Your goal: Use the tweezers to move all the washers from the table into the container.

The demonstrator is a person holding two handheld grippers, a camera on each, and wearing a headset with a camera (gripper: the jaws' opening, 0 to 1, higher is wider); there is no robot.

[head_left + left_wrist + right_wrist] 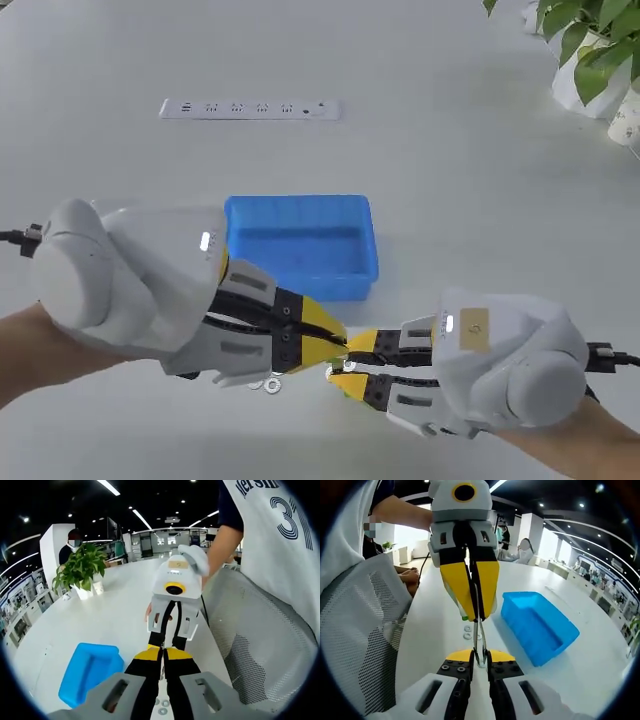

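White workbench: left gripper (338,343) and right gripper (352,366) both pinch stiff tweezers (477,625). Light, slippery washers (271,384) lie flat near the container (300,283), best nipped by the rim.

The blue, open-top rectangular container (300,283) sits upright on the table, small flat metal washers (271,384) lie clustered at its 7 o'clock, and slim metal tweezers (479,630), arms pressed nearly together, run 9-to-3 at its 6 o'clock.

The washers (271,384) sit partly hidden under the left tongs (338,345).
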